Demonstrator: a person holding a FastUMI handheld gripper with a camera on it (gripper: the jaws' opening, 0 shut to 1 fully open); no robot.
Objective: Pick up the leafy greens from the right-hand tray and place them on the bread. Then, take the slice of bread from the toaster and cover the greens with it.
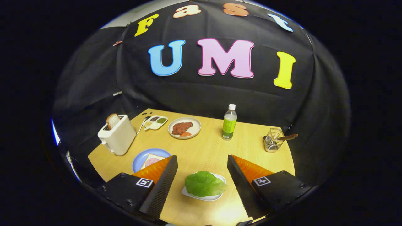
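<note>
On the tabletop (201, 147) the greens (204, 183) lie on a small white tray (188, 193) at the near edge, straight ahead of the hand-held gripper (202, 175) and centred between its fingers, long axis running left to right. The fingers stand wide apart, holding and touching nothing; the move looks like a short push forward and down.

No readable text; bottle (229, 122) label illegible; square markers (144, 182) on hand-held gripper (202, 166).

Wooden table (201, 150): toaster (116, 138), plates (184, 127), bottle (229, 123), rack (272, 140)
</note>
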